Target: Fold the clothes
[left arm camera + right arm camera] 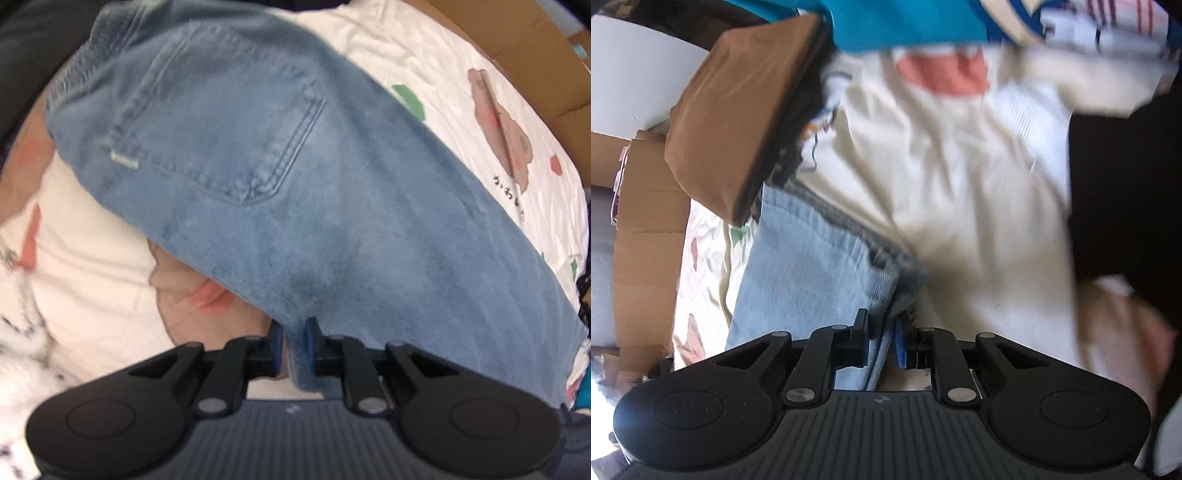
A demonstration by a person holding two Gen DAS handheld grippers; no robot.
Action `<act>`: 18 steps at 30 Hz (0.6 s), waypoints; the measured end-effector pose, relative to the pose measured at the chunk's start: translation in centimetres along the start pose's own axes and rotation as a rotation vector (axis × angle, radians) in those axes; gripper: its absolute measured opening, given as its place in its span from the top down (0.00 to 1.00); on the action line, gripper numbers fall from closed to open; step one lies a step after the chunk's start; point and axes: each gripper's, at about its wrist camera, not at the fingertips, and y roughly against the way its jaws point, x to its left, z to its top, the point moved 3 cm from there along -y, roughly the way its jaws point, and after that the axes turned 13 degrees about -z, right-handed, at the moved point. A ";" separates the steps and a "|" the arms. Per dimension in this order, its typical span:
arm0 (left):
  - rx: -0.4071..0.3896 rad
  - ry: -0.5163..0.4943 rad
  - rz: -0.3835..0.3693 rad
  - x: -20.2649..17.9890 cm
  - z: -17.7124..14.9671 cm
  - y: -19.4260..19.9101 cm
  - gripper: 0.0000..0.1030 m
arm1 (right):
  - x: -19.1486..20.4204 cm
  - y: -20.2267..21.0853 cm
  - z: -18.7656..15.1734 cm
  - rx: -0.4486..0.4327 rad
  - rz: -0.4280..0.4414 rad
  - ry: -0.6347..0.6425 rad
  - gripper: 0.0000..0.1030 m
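Light blue jeans lie folded on a cream bedsheet printed with cartoon animals, back pocket up. My left gripper points down at the near edge of the jeans. A fold of denim stands between its blue pads, with a thin gap beside the left pad, so the jaws look slightly open. In the right wrist view the jeans' hem runs toward my right gripper. Denim sits loosely between its jaws too, with light showing beside the right pad.
A cardboard box borders the sheet, and the right wrist view shows that box too. A brown folded item, a teal garment and a black garment lie around the cream sheet. White speckled fluffy fabric sits left.
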 end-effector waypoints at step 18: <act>-0.137 -0.209 0.057 -2.3 7.3 -0.8 0.83 | 11.2 -0.1 0.5 -0.103 0.022 0.473 0.85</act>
